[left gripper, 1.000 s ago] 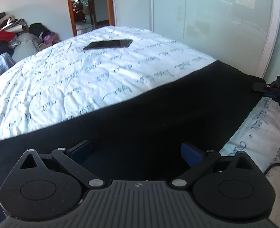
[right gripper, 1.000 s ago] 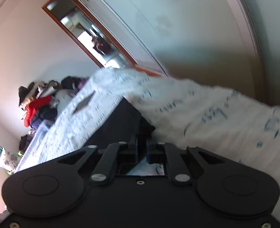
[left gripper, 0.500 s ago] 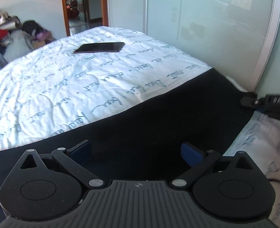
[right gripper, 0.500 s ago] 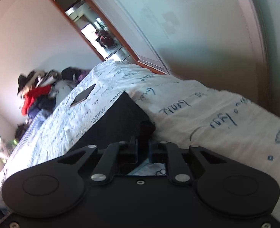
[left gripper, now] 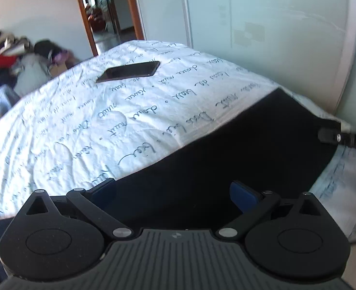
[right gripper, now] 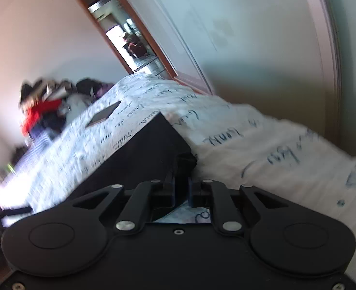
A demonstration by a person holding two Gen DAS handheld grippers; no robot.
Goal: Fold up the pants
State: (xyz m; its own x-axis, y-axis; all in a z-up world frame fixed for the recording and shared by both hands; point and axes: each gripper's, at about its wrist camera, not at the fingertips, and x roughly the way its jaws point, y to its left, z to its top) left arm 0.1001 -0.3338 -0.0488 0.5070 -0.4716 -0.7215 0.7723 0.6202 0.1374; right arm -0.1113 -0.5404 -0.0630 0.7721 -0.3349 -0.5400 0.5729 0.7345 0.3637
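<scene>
The black pants [left gripper: 238, 149] are lying stretched across the near part of the bed [left gripper: 105, 125], over the white sheet with its dark handwriting print.

The right gripper [right gripper: 181, 181] is clenching one corner of the cloth, jaws nearly together with a thin pinch of fabric between them; its jaws have just been easing open a touch with the cloth between them. The left gripper [left gripper: 175, 191] is sitting over the dark fabric with its blue pads [left gripper: 244, 197] spread wide, gripping nothing.

Risks, as I judge them:
- The right pinch looks narrow and close to the very corner. Any further slackening or a sharp tug is likely to let the corner slide out.
- With only one side held, a lift is going to drag the pants askew and bunch them rather than fold them cleanly.
- The left jaws, closing where they are now, may be catching a fold of sheet along with the pants.

Surroundings:
- A dark phone [left gripper: 129, 71] is lying flat farther up the bed, well apart from the pants; a wide sweep of cloth could be reaching it.
- A heap of clothes [left gripper: 6, 65] is piled beyond the far side of the bed.
- An open doorway [left gripper: 105, 17] is showing behind, and a pale sliding panel [left gripper: 262, 24] is standing just beside the bed's edge, limiting room on that side.
</scene>
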